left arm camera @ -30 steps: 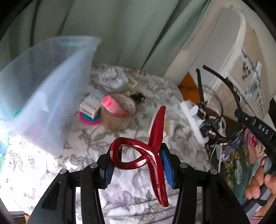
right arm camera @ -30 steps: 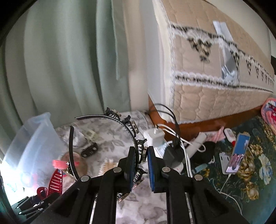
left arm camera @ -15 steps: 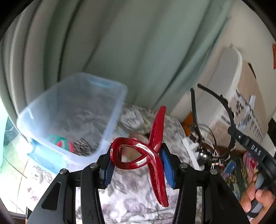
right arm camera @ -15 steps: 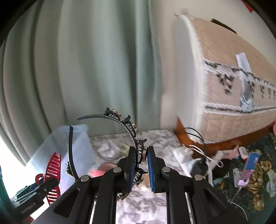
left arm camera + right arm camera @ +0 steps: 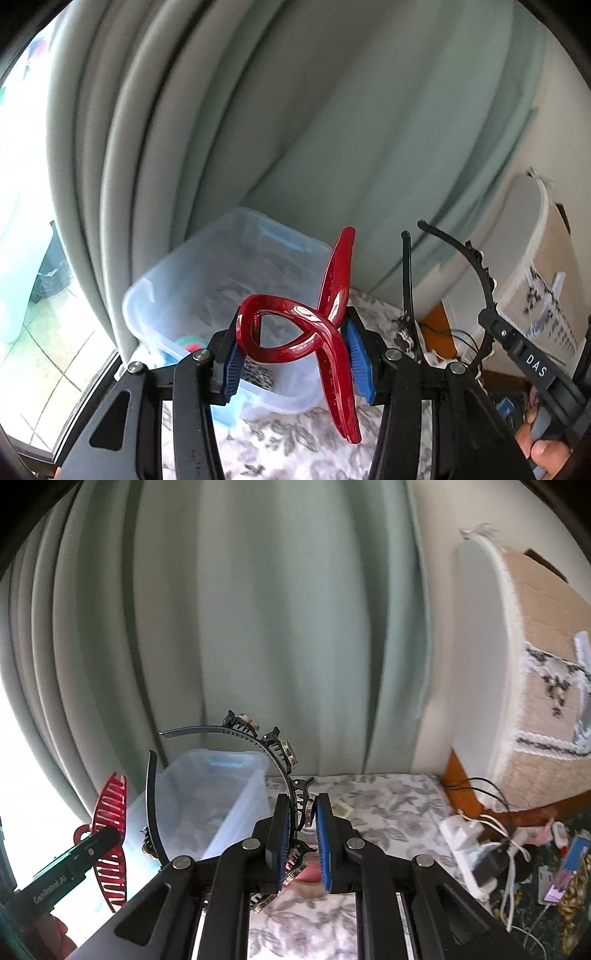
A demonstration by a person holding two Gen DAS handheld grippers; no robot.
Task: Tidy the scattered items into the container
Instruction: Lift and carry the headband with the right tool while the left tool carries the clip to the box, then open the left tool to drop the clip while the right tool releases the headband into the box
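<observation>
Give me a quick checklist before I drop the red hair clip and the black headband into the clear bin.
1. Left gripper holds red hair clip between its pads: ok.
2. Right gripper shut on black headband: ok.
3. Clear plastic bin open on top: ok.
4. Room in the bin, only a few items at the bottom: ok.
5. Clip directly above the opening: cannot tell.
6. Headband clear of the bin's near wall: cannot tell.
</observation>
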